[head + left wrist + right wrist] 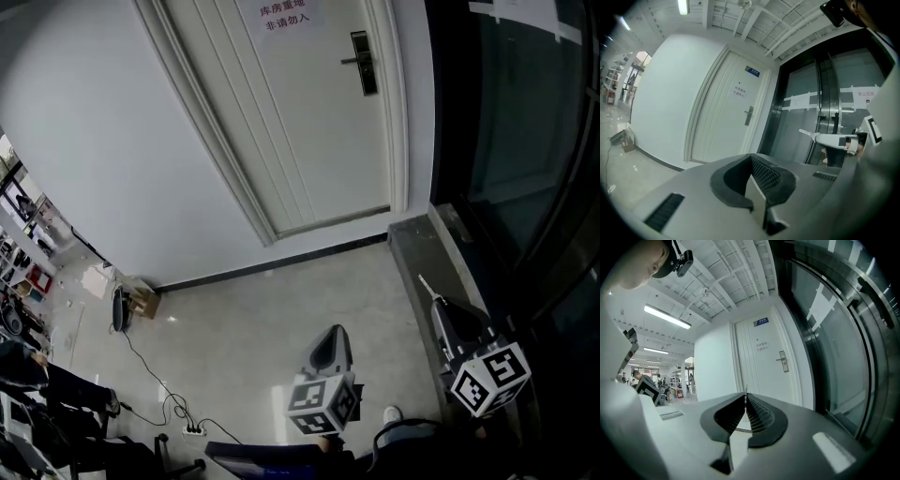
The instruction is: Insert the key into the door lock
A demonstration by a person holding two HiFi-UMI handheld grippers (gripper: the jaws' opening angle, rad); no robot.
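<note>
At the lower middle of the head view, the left gripper [328, 345] hung with its jaws pressed together on nothing. Its own view showed the ribbed pads meeting with no gap.

Above it, across the upper middle of the frame, stood the white door [291, 131], which was shut. The lock [364, 63] and its lever sat near the panel's upper right edge, well apart from both grippers.

At the lower right, the right gripper [437, 305] was clamped on the key [425, 284], a thin pale sliver sticking out past the jaw tips and aimed up toward the door. In the right gripper view, the key showed only as a fine edge rising from the seam between the pads, with the lock right of centre. The keyhole was too small to make out.

The key was probably light, stiff, flat metal. It looked smooth enough to swivel or slide back between the pads if its tip met the lock face off-line. The best hold seemed to be on the bow, with the flat faces against the pads and the blade left free.
</note>
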